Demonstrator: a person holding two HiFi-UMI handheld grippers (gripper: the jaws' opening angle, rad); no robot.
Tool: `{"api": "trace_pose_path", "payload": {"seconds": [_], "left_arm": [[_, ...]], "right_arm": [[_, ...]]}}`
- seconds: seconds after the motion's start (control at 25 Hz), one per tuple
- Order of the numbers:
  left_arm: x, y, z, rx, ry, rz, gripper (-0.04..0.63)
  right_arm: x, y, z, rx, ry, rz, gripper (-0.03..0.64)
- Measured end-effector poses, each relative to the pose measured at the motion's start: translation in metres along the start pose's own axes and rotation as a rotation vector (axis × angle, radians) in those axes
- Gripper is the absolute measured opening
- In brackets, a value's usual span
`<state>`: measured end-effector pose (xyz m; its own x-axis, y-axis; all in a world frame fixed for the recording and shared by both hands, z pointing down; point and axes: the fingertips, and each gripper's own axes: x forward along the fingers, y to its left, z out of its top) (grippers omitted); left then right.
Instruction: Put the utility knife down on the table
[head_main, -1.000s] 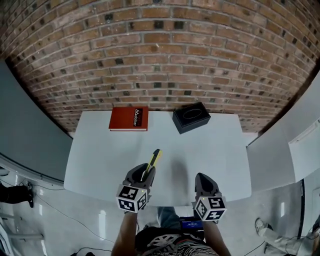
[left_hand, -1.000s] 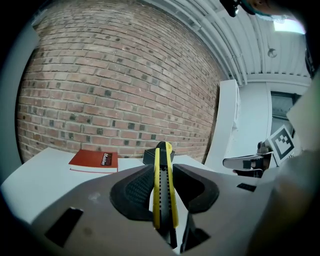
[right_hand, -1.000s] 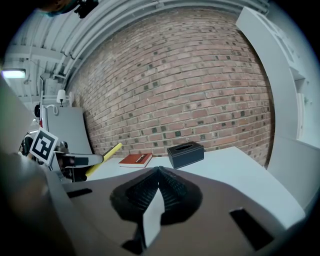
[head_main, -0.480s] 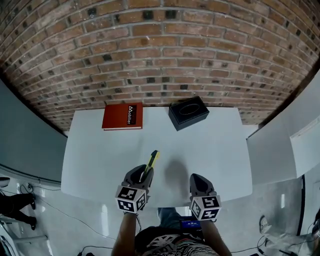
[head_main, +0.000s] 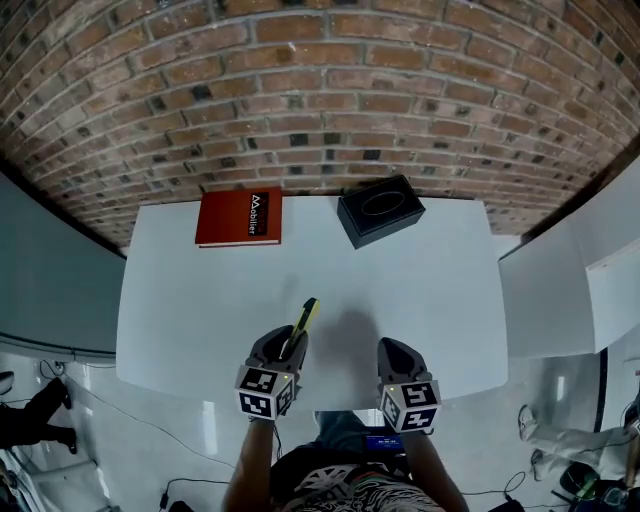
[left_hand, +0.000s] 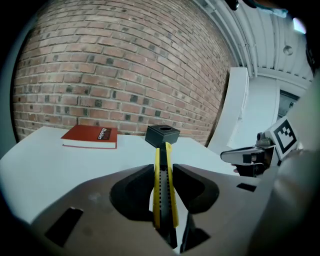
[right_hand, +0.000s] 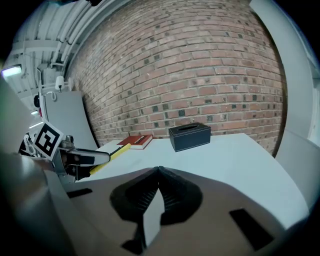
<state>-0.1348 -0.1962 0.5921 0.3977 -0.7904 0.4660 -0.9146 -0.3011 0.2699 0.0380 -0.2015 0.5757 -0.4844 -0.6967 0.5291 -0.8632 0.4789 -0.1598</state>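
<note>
A yellow and black utility knife (head_main: 303, 322) (left_hand: 163, 185) (right_hand: 111, 155) juts forward from my left gripper (head_main: 286, 347) (left_hand: 163, 176), whose jaws are shut on its handle. It hangs above the near edge of the white table (head_main: 200, 300). My right gripper (head_main: 393, 353) (right_hand: 158, 172) hovers over the same near edge, a little to the right. Its jaws are pressed together with nothing between them. From the right gripper view the left gripper shows at the far left with the knife pointing toward the books.
A red book (head_main: 239, 217) (left_hand: 90, 136) (right_hand: 135, 141) lies at the table's far left, by the brick wall. A black tissue box (head_main: 380, 210) (left_hand: 162, 135) (right_hand: 189, 136) stands at the far middle. Grey partitions flank the table on both sides.
The head view has tilted, so the table sits higher in the frame. Both grippers keep their places near the front edge, and the knife stays in the left one.
</note>
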Motion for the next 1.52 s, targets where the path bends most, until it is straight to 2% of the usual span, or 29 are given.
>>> {"api": "trace_pose_path", "payload": {"seconds": [0.52,1.04,1.36,1.52], "left_arm": [[0.036,0.010,-0.046,-0.026,0.127,-0.018,0.121],[0.068,0.017,-0.072,0.064,0.235,-0.017,0.121],[0.078,0.023,-0.083,0.080,0.274,0.021,0.121],[0.081,0.025,-0.089,0.112,0.300,0.031,0.121]], "right_arm": [[0.021,-0.023,-0.020,0.049,0.075,-0.040,0.000],[0.045,-0.030,-0.023,0.063,0.115,-0.039,0.000],[0.047,-0.038,-0.022,0.064,0.122,-0.045,0.000],[0.046,-0.040,-0.022,0.072,0.120,-0.048,0.000]]}}
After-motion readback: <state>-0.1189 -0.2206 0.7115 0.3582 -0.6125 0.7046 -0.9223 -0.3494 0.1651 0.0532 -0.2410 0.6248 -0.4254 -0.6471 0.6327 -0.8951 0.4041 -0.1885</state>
